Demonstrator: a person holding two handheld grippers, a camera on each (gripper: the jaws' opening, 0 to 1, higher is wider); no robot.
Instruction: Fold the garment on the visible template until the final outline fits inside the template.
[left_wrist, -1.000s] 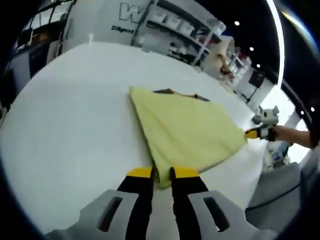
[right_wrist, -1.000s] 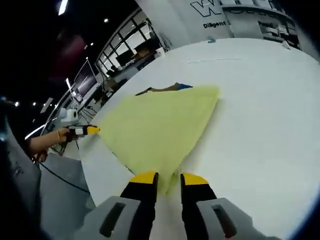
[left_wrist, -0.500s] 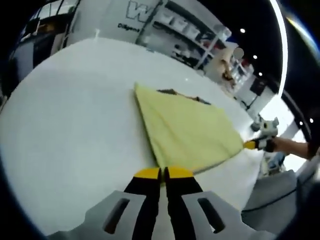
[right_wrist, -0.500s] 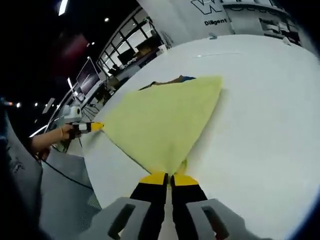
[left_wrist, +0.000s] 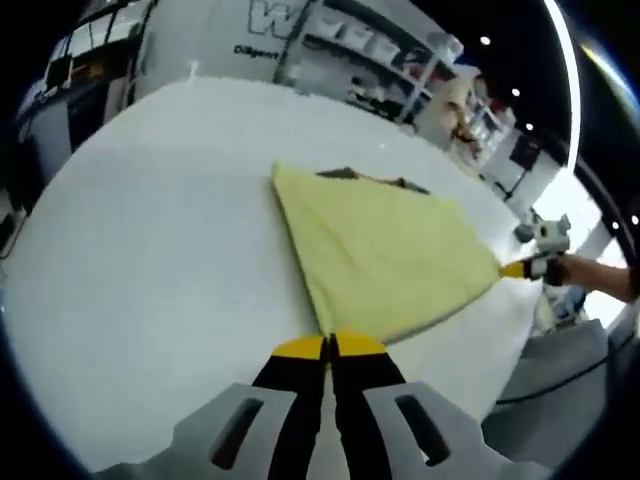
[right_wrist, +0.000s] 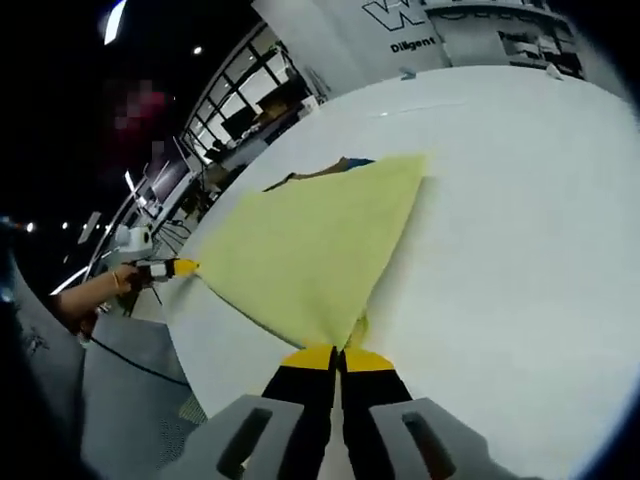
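Left hand-held gripper (left_wrist: 329, 345) — jaws pressed together on a near corner of the yellow garment (left_wrist: 385, 255). Right hand-held gripper (right_wrist: 339, 356) likewise clamped on the other near corner; in the left gripper view I see it far right, at the cloth's tip.

Garment lies flat on the white counter (left_wrist: 140, 250), spread between my two grips, its far edge toward the back of the counter. A dark sliver (right_wrist: 325, 170) with a bit of blue peeks out at that far edge — I take it for the template underneath, but can't tell its outline from here.

Handling, my judgement: light, soft, limp fabric, looks a bit fleecy or towel-like. It won't hold shape; it will sag between the two grips once lifted and will drag on the counter. Not fragile, not slippery — the jaws should keep it with just a corner pinch, provided both layers are caught if it's already doubled.

Best holds are where I have them: the two near corners, kept taut and level so the edge carries over straight and lands square on the far edge.
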